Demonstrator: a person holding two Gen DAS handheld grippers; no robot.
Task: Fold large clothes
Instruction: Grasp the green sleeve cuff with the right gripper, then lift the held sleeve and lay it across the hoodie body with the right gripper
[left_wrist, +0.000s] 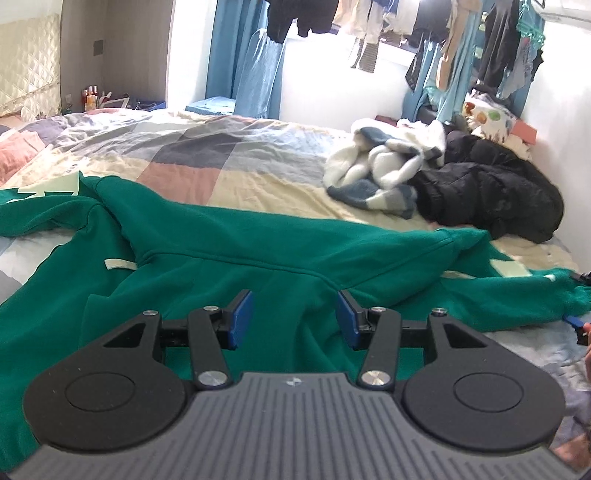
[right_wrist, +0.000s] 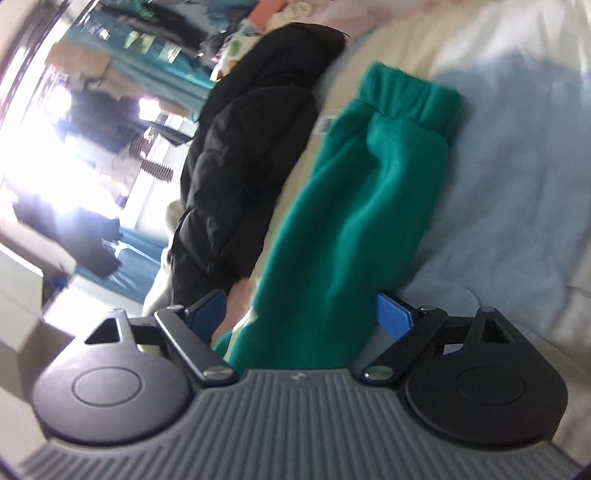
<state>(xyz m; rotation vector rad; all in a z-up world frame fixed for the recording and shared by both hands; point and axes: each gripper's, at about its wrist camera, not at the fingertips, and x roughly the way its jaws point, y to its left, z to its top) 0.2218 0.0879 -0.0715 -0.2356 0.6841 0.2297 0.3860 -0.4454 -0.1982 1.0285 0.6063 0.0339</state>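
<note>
A large green hoodie (left_wrist: 229, 251) lies spread across the bed, with its hood at the left and one sleeve reaching right. My left gripper (left_wrist: 294, 319) is open and empty, low over the hoodie's body. In the right wrist view the green sleeve (right_wrist: 354, 206) with its ribbed cuff (right_wrist: 410, 92) runs away from me. My right gripper (right_wrist: 299, 317) is open, with its blue pads either side of the sleeve, not closed on it. Part of the right gripper (left_wrist: 580, 321) shows at the right edge of the left wrist view, by the sleeve end.
The bed has a patchwork cover (left_wrist: 207, 147). A black padded jacket (left_wrist: 491, 188) and a white and blue-grey garment (left_wrist: 384, 166) lie in a heap at the far right, and the jacket (right_wrist: 243, 147) lies close beside the sleeve. Clothes hang by the window (left_wrist: 369, 33).
</note>
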